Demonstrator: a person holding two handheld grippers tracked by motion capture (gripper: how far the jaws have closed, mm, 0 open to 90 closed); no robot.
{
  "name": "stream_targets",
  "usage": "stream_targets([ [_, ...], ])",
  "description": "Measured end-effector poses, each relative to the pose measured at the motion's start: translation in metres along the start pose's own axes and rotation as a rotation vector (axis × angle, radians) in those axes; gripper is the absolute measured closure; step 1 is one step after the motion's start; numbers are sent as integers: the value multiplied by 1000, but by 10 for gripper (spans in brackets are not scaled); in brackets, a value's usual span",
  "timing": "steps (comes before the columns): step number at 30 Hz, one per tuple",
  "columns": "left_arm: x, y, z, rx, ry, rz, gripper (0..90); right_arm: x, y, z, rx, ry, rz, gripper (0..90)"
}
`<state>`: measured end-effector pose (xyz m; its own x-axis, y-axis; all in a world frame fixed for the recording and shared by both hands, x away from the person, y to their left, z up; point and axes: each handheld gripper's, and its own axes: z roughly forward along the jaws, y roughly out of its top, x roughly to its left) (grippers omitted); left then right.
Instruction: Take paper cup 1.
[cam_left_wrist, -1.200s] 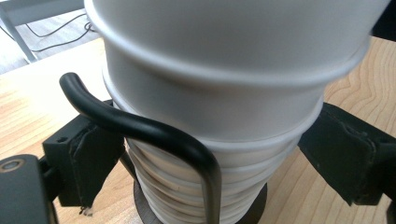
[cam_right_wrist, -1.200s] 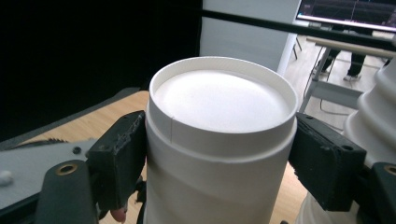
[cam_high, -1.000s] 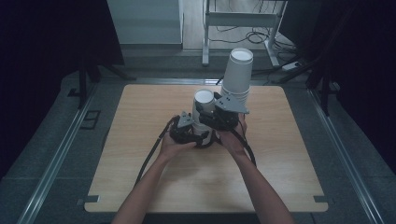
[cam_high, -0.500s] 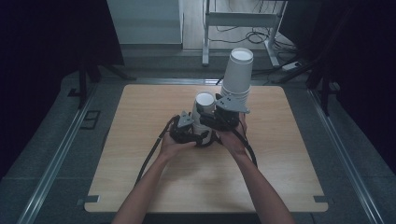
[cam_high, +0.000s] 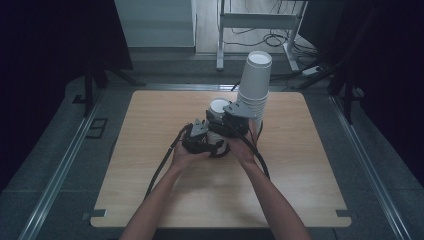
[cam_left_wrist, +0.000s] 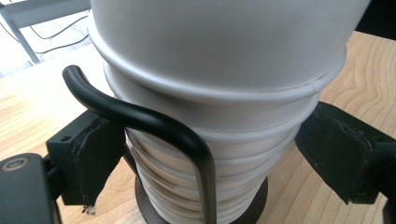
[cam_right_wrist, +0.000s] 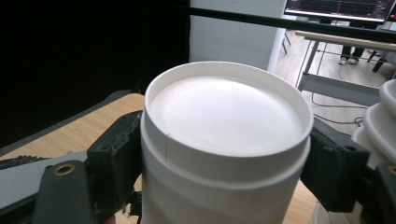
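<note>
The right gripper (cam_high: 231, 120) has sunk a little toward the worktop (cam_high: 150, 125), taking the single upturned cup (cam_high: 218, 106) with it, so that the cup's white base now sits slightly lower beside the tall cup stack (cam_high: 254, 82) than it did a second ago. Its jaws have just been opening slightly, with the cup between them; in the right gripper view both black fingers (cam_right_wrist: 114, 158) lie against the cup's (cam_right_wrist: 224, 140) sides. The person's right hand (cam_high: 246, 150) has slid down along with it.
</note>
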<state>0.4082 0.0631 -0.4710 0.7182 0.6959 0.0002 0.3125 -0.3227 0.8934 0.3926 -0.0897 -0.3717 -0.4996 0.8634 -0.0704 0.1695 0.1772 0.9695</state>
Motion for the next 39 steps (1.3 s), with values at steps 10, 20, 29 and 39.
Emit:
stream_targets([
  [10,0,0,0,6,-2,9,92,0,5,-6,-49,1,-11,229],
  [20,0,0,0,13,-1,16,91,-3,30,-26,-147,4,-24,230],
  [29,0,1,-2,12,-2,11,56,-8,53,-55,-223,23,-19,230],
  [39,-4,4,-10,9,-11,18,8,-15,59,-95,-263,54,-28,230],
])
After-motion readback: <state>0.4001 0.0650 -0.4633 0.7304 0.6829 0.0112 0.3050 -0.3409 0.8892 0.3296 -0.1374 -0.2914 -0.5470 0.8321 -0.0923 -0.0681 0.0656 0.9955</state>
